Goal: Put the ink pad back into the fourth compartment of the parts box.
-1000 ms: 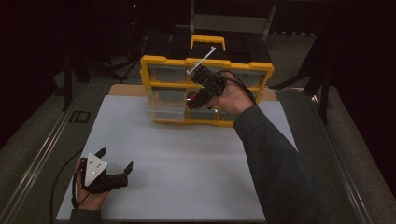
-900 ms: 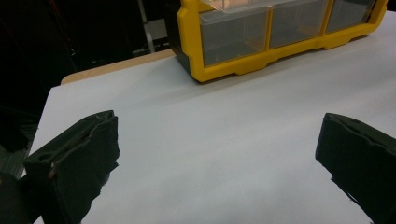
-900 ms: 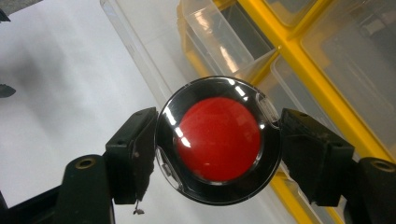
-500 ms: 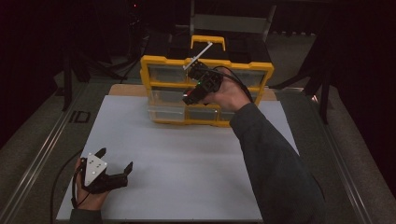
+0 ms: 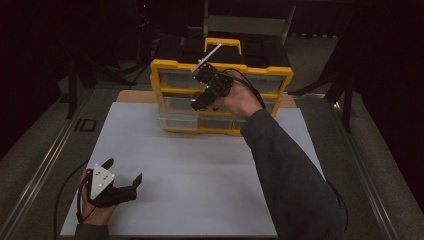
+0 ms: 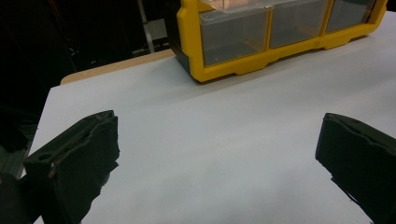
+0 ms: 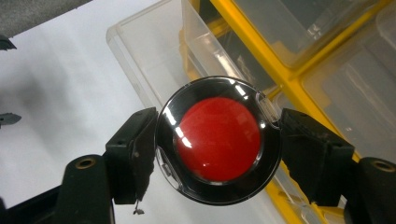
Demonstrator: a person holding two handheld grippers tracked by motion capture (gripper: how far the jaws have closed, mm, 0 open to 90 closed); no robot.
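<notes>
A round black disc with a glossy red centre (image 7: 218, 140) sits between the jaws of my right gripper (image 7: 217, 142), and both pads press on its rim. It hangs over a clear drawer (image 7: 140, 51) pulled out of the yellow drawer organizer (image 7: 280, 70). From above, the right gripper (image 5: 197, 102) is held in front of the organizer (image 5: 220, 70), around its middle row. My left gripper (image 5: 122, 170) rests low on the white board (image 5: 200, 170) at the near left, open with nothing between its jaws. In its own view the left gripper (image 6: 219, 158) faces the organizer's (image 6: 191, 42) bottom row across bare board.
The organizer stands at the far edge of the white board and has a yellow carry handle (image 5: 222, 42). A wooden edge (image 5: 132, 95) shows behind the board. Metal rails (image 5: 45, 170) run along the table's left side, and dark stands rise behind it.
My right gripper, with the disc in it, has shifted slightly left and up in front of the organizer. The left gripper has stayed put.
</notes>
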